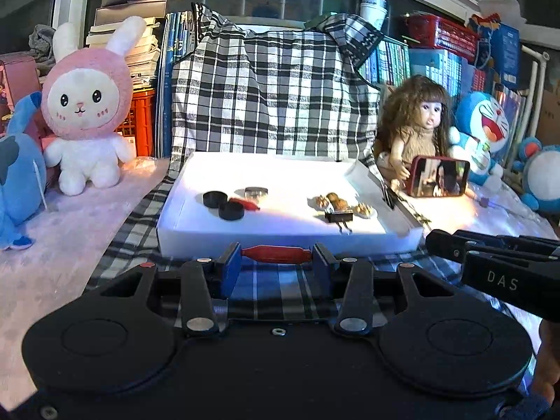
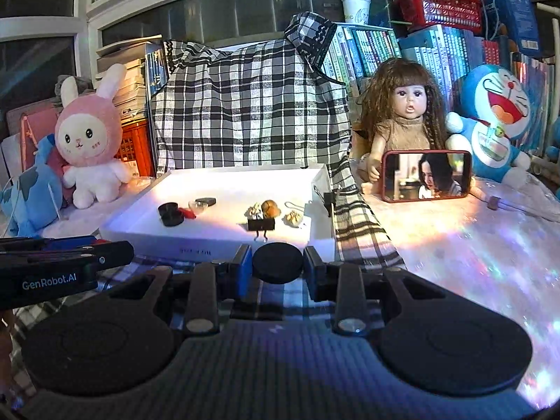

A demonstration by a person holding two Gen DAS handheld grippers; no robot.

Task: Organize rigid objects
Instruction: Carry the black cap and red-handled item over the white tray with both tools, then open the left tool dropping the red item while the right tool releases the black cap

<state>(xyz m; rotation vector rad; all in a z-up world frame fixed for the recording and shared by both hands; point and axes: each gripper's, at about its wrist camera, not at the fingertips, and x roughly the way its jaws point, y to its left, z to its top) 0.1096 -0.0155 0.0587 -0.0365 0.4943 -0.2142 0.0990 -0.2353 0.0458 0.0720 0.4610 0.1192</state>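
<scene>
Plaid-covered tabletop [image 1: 287, 290], white tray [image 1: 280, 241] ahead. Left tool [image 1: 276, 255] clamping red peg [image 1: 276, 254] endwise: light, stiff, slippery. Right tool [image 2: 277, 267] pinching black disc [image 2: 277, 262] by rim.

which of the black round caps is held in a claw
The black cap clamped flat-face-on in the right claw, in front of the white tray. The other two caps lie loose inside the tray.

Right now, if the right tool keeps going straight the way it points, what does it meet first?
Most likely the near wall of the white tray, just ahead of the right tool and the black round cap it grips. Clearing that, the black binder clip lies next. Depth is uncertain.
</scene>
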